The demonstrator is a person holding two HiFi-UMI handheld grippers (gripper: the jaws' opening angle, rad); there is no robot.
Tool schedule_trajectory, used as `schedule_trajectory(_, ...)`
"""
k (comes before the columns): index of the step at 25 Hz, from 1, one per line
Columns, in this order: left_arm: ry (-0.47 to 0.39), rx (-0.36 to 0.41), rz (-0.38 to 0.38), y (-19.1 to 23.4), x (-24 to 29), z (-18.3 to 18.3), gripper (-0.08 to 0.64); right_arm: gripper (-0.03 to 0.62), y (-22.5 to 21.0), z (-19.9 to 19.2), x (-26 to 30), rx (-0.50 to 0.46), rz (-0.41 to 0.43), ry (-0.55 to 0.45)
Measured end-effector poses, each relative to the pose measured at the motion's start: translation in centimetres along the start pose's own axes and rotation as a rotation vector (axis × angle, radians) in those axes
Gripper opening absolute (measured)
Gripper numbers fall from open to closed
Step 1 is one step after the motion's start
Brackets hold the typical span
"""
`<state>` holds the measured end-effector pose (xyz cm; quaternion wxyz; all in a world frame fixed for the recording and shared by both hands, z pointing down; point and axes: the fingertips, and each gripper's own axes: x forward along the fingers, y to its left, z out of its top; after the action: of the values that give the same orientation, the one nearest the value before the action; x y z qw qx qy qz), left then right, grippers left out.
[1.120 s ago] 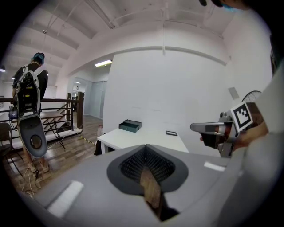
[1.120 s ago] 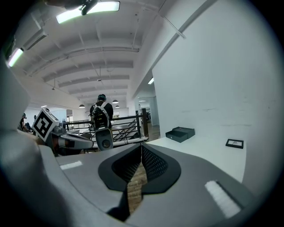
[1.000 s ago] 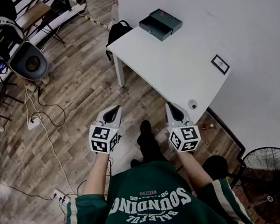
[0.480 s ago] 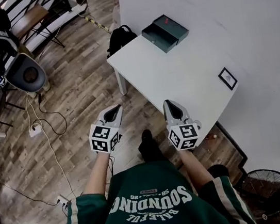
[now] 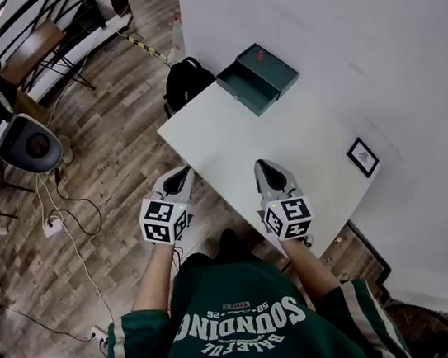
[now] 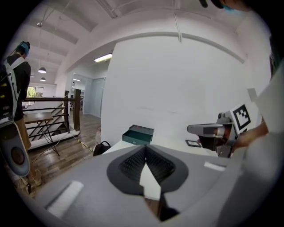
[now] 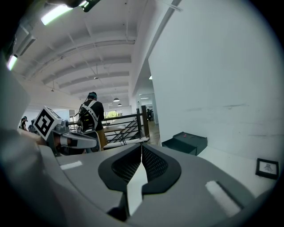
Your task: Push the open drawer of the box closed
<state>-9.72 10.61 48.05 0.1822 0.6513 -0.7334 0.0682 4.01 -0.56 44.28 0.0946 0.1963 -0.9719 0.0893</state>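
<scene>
White table (image 5: 285, 140) against the wall. Dark green box (image 5: 275, 64) at its far end, drawer (image 5: 243, 92) pulled out. Left gripper (image 5: 180, 175) beside near edge, right gripper (image 5: 263, 165) over table; both clenched, empty, well apart from box.

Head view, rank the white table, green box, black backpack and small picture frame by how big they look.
1. white table
2. green box, barely ahead of
3. black backpack; it's lower, on the floor, so unsure
4. picture frame
</scene>
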Motion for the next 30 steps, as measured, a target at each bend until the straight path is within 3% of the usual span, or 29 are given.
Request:
schedule_trajectory(5, 0.019, 0.004, -0.024, 1.0, 4.2, 1.1, 0.052, 0.002, -2.1, 0.8, 3.4, -0.026, 0.008, 0.016)
schedule_trajectory(9, 0.02, 0.014, -0.066, 2.2, 7.2, 2.5, 0.052, 0.002, -3.5, 2.0, 5.3, -0.01, -0.032, 0.011)
schedule_trajectory(17, 0.031, 0.077, -0.195, 5.2, 15.5, 6.6, 0.052, 0.002, -8.2, 3.7, 9.1, 0.035, -0.188, -0.002)
schedule_trajectory(30, 0.118, 0.151, -0.417, 7.6, 28.1, 8.3, 0.052, 0.002, -14.5, 3.3, 12.3, 0.109, -0.445, 0.025)
